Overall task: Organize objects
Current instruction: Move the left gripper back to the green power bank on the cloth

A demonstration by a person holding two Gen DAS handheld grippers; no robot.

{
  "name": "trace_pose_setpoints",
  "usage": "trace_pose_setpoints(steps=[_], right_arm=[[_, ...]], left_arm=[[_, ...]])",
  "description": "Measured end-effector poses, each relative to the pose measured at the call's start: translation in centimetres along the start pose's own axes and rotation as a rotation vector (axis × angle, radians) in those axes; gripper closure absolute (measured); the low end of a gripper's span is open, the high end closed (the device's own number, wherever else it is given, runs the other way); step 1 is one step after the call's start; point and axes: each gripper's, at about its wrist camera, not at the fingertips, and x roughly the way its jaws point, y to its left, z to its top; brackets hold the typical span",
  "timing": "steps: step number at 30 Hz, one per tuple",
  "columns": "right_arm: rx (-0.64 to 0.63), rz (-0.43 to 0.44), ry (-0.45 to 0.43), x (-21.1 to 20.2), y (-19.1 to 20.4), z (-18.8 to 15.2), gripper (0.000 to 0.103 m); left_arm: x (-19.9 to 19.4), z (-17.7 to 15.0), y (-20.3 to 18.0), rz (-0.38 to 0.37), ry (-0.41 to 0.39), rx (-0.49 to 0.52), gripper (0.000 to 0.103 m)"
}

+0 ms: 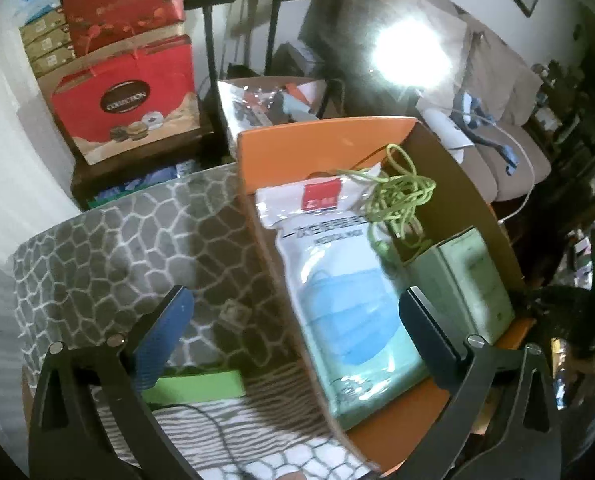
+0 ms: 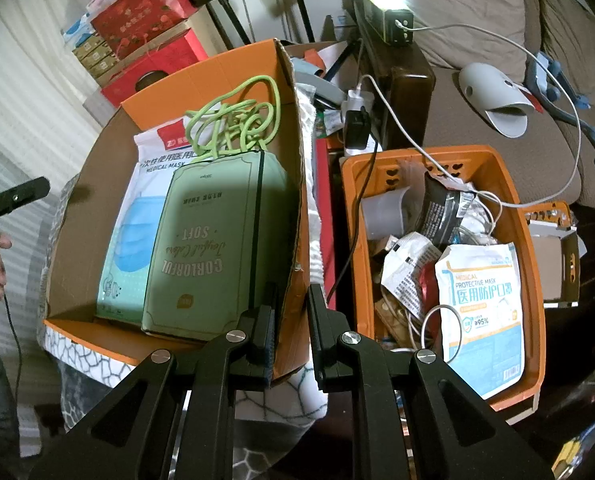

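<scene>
My right gripper has its fingers pressed together on the right wall of the cardboard box, one finger inside and one outside, pinching that brown wall near its near corner. The box is orange outside and on its flaps, plain brown inside, and it sits on a cushion with a grey-and-white cracked-stone pattern. Inside it lie three things: a clear-and-white pack of blue medical masks flat along the left side, a pale green boxed pack printed with "SOFT" lying partly over the mask pack on the right, and a tangle of lime-green cord heaped at the far end, resting on both. My left gripper hangs over the box's left wall with its fingers spread wide, nothing between them. Just right of the box stands an orange plastic basket crammed with packets, cables and another mask pack.
</scene>
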Motion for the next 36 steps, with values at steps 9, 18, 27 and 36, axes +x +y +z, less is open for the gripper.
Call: trace_pose_setpoints(steps=[9,18,27,36], right_arm=[[0.023,0.009,0.006,0.0,-0.5,0.1,0.081],[-0.001,-0.011,0.006,-0.2,0.1,0.5,0.091],[-0.01,-0.036,0.012,-0.3,0.4,0.7,0.093],[-0.03,-0.056,0.0,-0.9,0.8,0.9,0.093]], left_arm=[[-1.2,-1.9,3.3,0.036,-0.01,-0.038,0.0],[-1.8,-3.6,7.6,0.061,-0.024,-0.122,0.0],[-1.5,-5.5,11.5,0.093,-0.01,-0.171,0.0],[-0.5,-7.3,15.6,0.132,0.014,-0.227,0.0]])
